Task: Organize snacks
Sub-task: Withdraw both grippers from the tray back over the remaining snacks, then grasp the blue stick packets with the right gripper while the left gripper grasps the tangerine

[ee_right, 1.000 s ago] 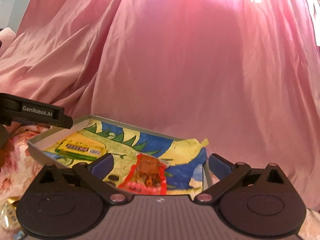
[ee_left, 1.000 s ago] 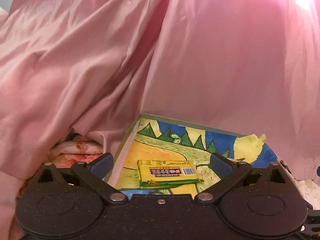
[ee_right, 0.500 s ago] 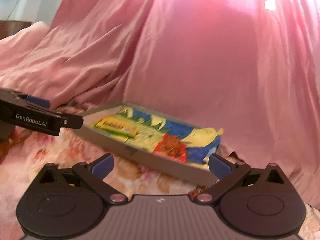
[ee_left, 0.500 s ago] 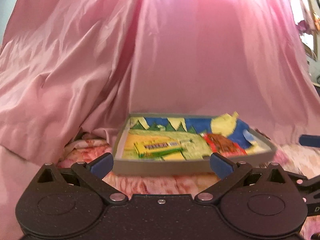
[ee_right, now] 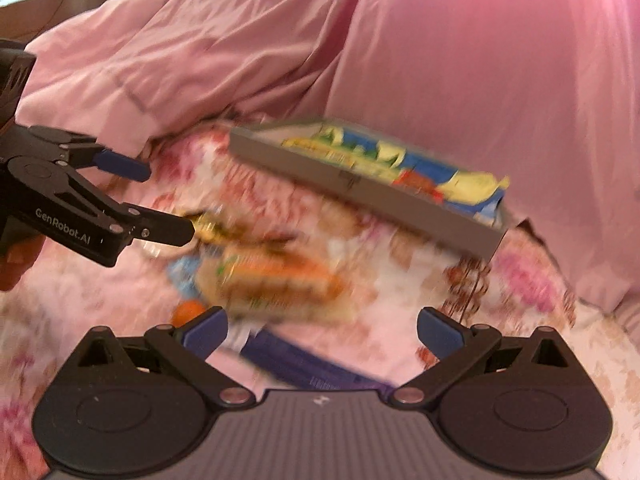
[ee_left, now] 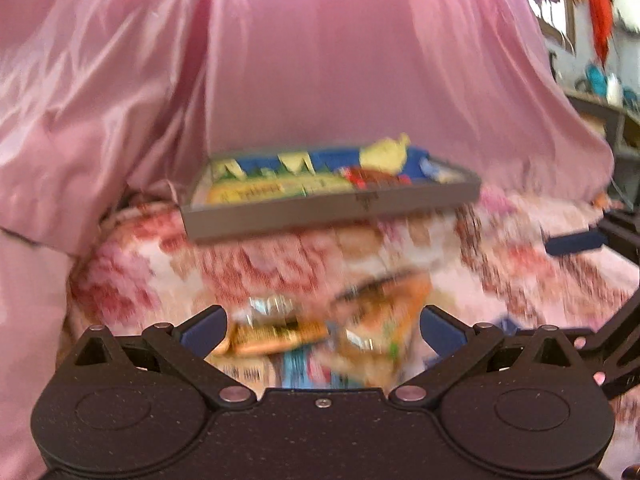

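Both views are smeared with motion blur, so fine detail on the packets is hard to read. The left gripper (ee_left: 322,330) is hanging with its blue-tipped fingers spread wide and nothing between them, just above a loose pile of snack packets (ee_left: 344,332) lying on the floral bedspread (ee_left: 280,264). The pile is showing an orange-and-tan packet (ee_right: 276,276) on top, with what is probably a blue-and-white wrapper (ee_left: 298,366) underneath. The right gripper (ee_right: 320,334) is likewise gaping wide and gripping nothing, sitting over a dark blue packet (ee_right: 308,364) at the near edge of the same pile; a small orange item (ee_right: 188,311) is lying just beside its left finger. Farther back, a shallow grey tray (ee_left: 320,214) with a painted blue, green and yellow floor is resting on the bedspread against draped pink satin cloth (ee_left: 320,60). Inside it a yellow packet (ee_left: 248,192) is lying toward the left and a red packet (ee_left: 372,176) toward the right, apart from each other.
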`<state>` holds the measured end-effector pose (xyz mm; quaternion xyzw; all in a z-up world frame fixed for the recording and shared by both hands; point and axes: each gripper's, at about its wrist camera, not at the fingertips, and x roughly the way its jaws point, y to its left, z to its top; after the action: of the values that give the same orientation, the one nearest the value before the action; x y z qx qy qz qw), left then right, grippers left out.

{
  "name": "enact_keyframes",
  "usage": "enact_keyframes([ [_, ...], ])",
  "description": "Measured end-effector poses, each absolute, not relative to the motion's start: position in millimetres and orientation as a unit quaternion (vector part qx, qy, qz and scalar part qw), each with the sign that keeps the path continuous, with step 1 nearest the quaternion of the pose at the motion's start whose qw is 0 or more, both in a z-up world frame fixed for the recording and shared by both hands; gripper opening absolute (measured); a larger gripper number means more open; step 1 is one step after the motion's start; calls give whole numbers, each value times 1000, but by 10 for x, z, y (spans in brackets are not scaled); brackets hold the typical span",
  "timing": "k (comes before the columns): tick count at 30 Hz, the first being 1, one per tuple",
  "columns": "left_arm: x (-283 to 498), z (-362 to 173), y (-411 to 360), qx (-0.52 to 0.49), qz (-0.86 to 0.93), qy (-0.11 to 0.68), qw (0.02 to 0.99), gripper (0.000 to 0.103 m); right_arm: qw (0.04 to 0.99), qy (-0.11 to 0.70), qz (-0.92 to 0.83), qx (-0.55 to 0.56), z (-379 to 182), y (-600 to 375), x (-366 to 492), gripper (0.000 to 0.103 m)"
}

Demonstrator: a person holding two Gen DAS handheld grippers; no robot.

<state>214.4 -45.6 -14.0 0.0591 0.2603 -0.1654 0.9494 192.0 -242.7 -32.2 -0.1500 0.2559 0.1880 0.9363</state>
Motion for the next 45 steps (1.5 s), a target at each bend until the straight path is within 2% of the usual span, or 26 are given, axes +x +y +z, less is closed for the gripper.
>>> enact_keyframes([
  [7,1947,-427,-526,97,-187,309,927,102,911,326,201,-152,-546,-2458,1895,103],
  [13,1823,-627,-612,130,-203,350,905,102,901,355,197,-152,-665,-2493,1917,103],
  [23,1908,-701,-641,123,-200,373,898,102,882,366,233,-181,-758,-2438,2112,103],
  [33,2028,-717,-668,123,-210,374,895,102,832,348,335,-273,-813,-2370,2487,103],
  [36,2088,-720,-683,121,-213,375,894,102,809,369,359,-284,-893,-2365,2626,103],
  [38,2127,-719,-693,116,-217,376,893,102,800,379,370,-283,-942,-2391,2696,101],
  [40,2157,-710,-709,113,-221,374,893,101,791,395,378,-274,-971,-2416,2766,95],
  [45,2206,-698,-731,108,-233,372,892,90,786,407,386,-261,-956,-2471,2801,85],
])
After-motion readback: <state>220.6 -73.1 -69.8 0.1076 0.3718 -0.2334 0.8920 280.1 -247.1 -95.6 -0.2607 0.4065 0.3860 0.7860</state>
